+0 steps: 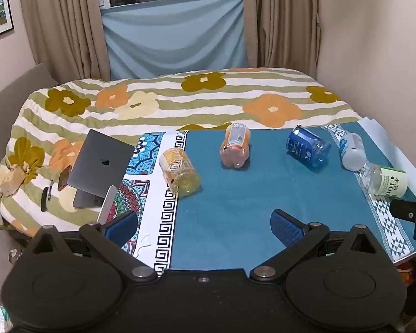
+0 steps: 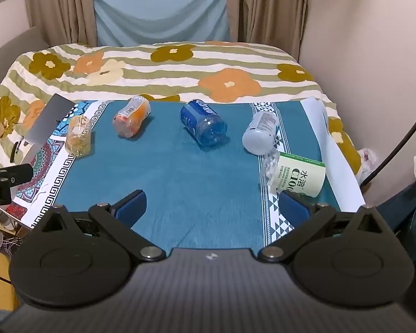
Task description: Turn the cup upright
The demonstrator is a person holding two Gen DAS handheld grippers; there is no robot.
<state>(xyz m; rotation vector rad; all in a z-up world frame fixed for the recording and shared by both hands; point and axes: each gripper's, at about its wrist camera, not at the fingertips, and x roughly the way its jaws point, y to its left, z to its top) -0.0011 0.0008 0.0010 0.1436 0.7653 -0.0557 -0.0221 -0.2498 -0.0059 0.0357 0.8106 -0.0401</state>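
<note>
Cups, five of them, all lie tipped on their sides across the teal cloth (image 1: 230,211), none held. Left gripper (image 1: 203,226) hangs low over the near edge, blue pads spread wide with nothing between them; right gripper (image 2: 212,205) is just as wide and empty, its right pad sitting just beside the green-labelled cup (image 2: 296,173). Moving outward: right behind that one, touching or nearly so, lies the pale grey cup (image 2: 259,131), then the blue cup (image 2: 202,123) mid-cloth, the orange cup (image 1: 235,145) further left, and the yellow cup (image 1: 180,174) on the patterned border. Beyond the left edge, a grey laptop (image 1: 101,161) rests on the flowered bedspread (image 1: 235,94), curtains (image 1: 63,25) behind.
</note>
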